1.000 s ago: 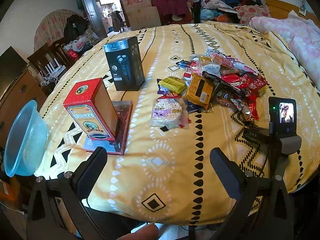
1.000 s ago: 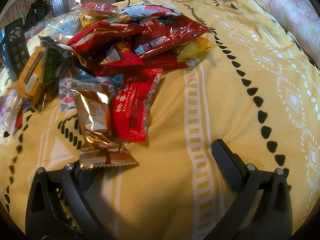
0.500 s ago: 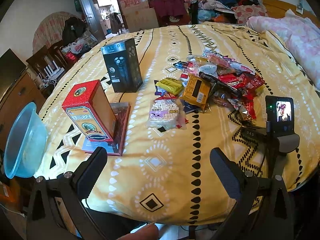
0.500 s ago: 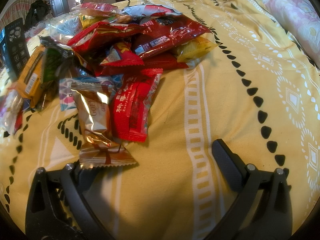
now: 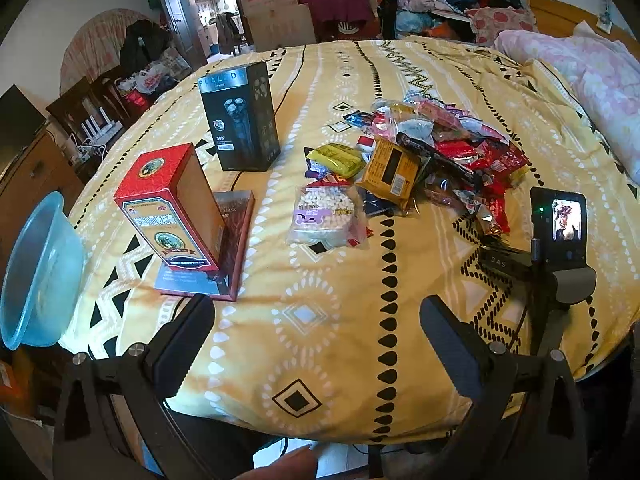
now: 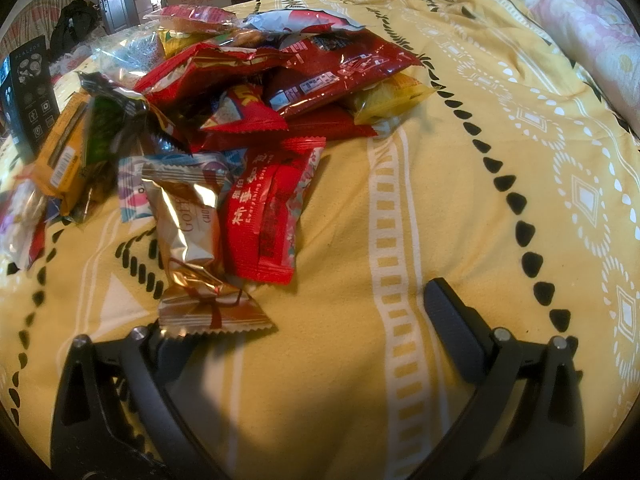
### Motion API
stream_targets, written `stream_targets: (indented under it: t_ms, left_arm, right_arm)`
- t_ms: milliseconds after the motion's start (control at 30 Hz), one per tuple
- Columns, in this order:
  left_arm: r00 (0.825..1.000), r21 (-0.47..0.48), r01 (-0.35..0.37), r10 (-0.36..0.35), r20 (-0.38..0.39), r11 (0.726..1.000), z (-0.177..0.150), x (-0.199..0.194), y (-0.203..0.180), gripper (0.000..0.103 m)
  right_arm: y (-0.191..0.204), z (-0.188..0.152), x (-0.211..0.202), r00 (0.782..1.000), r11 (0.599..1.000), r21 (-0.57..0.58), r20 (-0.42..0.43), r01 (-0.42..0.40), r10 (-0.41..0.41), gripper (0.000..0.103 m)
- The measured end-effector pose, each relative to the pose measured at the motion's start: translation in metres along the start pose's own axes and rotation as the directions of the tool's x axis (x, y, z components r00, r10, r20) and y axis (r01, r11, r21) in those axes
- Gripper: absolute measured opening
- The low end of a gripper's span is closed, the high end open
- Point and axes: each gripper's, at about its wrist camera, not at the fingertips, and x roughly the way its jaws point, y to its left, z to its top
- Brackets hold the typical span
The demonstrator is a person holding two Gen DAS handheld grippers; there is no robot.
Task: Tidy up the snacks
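Snacks (image 6: 256, 128) heaped mid-bed (image 6: 460, 208), unsorted. Right hand-held gripper (image 6: 296, 320) released, low at gold packet (image 6: 192, 248), likely first pick. Left hand-held gripper (image 5: 316, 332) released, hanging back over bed edge.

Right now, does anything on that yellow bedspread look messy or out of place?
Yes. The snack packets lie in a loose, overlapping heap instead of sorted. The red box stands tilted, half on a flat box. Nothing looks torn or spilled.

Snack packets (image 5: 432, 160) heaped, mixed colours, on bedspread (image 5: 320, 320)
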Motion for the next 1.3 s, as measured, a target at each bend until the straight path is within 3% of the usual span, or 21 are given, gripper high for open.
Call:
stream_targets:
  t_ms: [1300]
  left_arm:
    - [1.0,0.021,0.01,-0.01,0.009,1.0,-0.002,-0.001,-0.007,0.103]
  right_arm:
    - [0.0,0.0,0.0,1.0,1.0,0.0,0.0,0.0,0.0,0.103]
